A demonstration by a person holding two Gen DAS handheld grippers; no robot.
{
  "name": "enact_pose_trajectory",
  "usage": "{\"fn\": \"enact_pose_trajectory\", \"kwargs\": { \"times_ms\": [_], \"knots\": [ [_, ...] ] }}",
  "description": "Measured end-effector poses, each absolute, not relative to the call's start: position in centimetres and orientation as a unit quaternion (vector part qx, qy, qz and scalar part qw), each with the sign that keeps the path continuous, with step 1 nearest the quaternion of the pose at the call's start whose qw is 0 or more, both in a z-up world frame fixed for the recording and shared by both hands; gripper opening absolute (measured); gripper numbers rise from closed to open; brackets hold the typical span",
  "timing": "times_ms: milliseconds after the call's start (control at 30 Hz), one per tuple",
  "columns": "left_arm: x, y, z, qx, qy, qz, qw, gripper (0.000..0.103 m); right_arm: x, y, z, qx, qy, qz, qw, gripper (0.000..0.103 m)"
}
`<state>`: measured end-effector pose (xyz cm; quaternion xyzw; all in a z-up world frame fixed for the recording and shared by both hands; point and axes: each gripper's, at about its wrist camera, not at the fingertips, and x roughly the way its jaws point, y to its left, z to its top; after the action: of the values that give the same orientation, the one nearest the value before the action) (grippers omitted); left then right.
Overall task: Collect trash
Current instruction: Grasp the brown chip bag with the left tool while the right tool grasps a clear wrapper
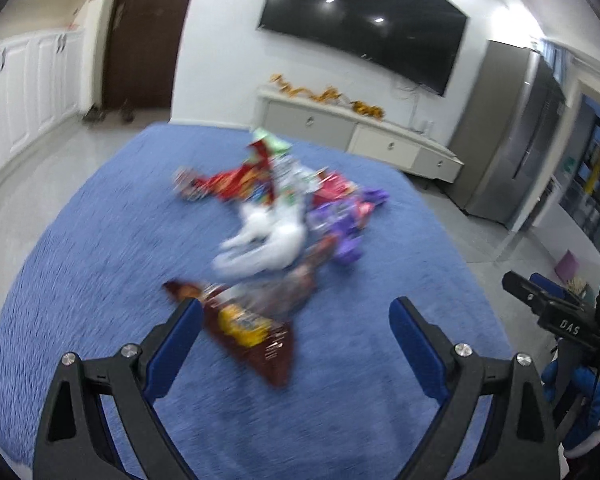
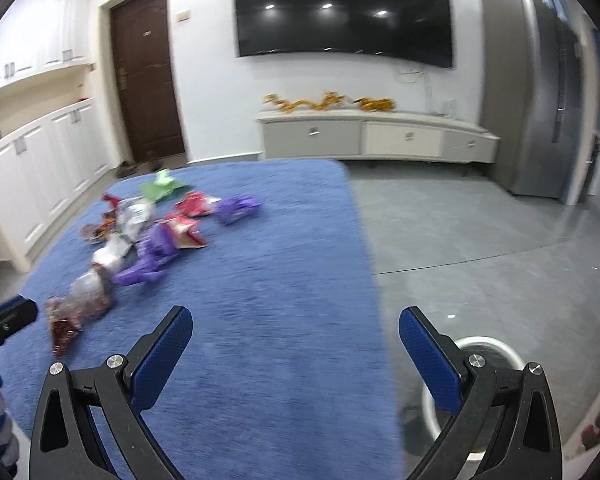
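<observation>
Wrappers ahead: motion-blurred, print unreadable. White bin behind right finger: partly hidden, contents not discernible.

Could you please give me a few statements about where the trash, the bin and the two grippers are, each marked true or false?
1. The left gripper is open. True.
2. The right gripper grips a purple wrapper. False: it is open and empty; the purple wrapper lies on the blue cloth.
3. The wrappers lie scattered on the floor. False: they lie on the cloth.
4. A white bin stands on the floor under the right gripper. True.
</observation>
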<state>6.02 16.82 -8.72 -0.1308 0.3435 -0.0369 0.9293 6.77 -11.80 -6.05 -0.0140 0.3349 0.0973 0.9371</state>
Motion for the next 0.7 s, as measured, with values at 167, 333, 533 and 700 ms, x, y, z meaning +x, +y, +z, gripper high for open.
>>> {"fn": "enact_pose_trajectory", "kwargs": {
  "times_ms": [167,333,533,700],
  "knots": [
    [6.9,18.3,-10.7,-0.141,0.374,-0.027,0.916,0.093,8.6,-8.4,-7.5,-0.006,0.361,0.17,0.917,0.102],
    [7.8,18.6,-11.9,-0.137,0.394,-0.028,0.908,0.081,10.2,-5.8,-8.3,0.035,0.389,0.256,0.884,0.068],
    [8.2,19.2,-13.0,-0.146,0.413,-0.038,0.898,0.068,11.9,-2.2,-10.2,0.063,0.429,0.333,0.837,0.051],
    [8.1,19.5,-13.2,-0.146,0.414,-0.044,0.897,0.064,12.8,0.7,-11.5,0.062,0.444,0.363,0.816,0.048]
  ]
}}
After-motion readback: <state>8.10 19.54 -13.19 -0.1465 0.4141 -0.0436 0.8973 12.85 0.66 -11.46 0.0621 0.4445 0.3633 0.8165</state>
